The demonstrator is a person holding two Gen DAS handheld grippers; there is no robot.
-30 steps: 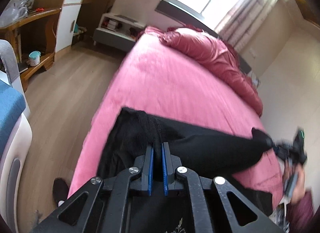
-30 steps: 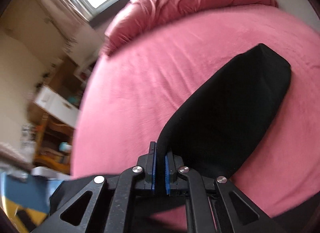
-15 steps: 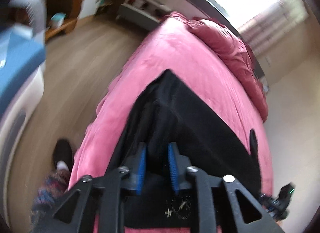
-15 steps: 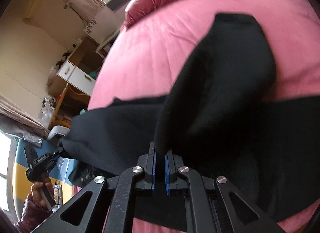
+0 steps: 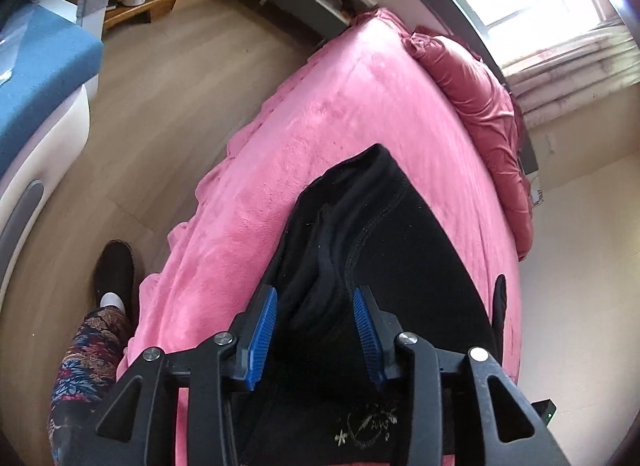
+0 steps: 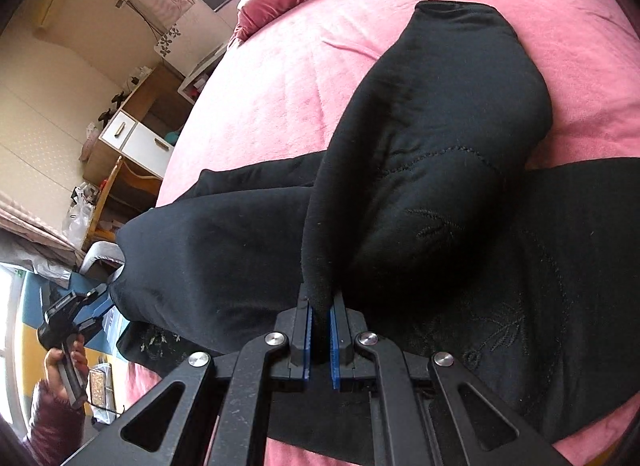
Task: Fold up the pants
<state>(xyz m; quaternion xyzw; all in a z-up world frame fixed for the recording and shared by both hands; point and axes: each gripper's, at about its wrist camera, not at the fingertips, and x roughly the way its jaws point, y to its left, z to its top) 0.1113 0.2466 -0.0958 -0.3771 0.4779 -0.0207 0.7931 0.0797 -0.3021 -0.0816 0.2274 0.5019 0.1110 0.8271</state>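
Observation:
Black pants [image 5: 400, 266] lie across the near end of a pink bed [image 5: 320, 105]. My left gripper [image 5: 316, 294] hangs over their bunched edge. Its jaws are opening, and a ridge of black cloth stands between the blue pads [image 5: 260, 330] without being pressed. In the right wrist view, my right gripper [image 6: 322, 300] is shut on a fold of the pants [image 6: 440, 125]. That fold is one leg doubled over the rest of the garment on the bed [image 6: 280, 85]. The left gripper [image 6: 76, 314] also shows at the far left of this view, held in a hand.
A crumpled dark-pink duvet [image 5: 480, 97] lies at the head of the bed under the window. Wooden floor [image 5: 160, 85] runs along the bed's left side, with a blue-topped seat [image 5: 36, 77] and the person's shoe [image 5: 114, 270] there. A wooden desk with white drawers [image 6: 136, 137] stands by the wall.
The left jaws went from shut on the black cloth to spread apart, and the left gripper sank toward the bed. The right gripper carried its leg over the rest of the pants, then stopped.

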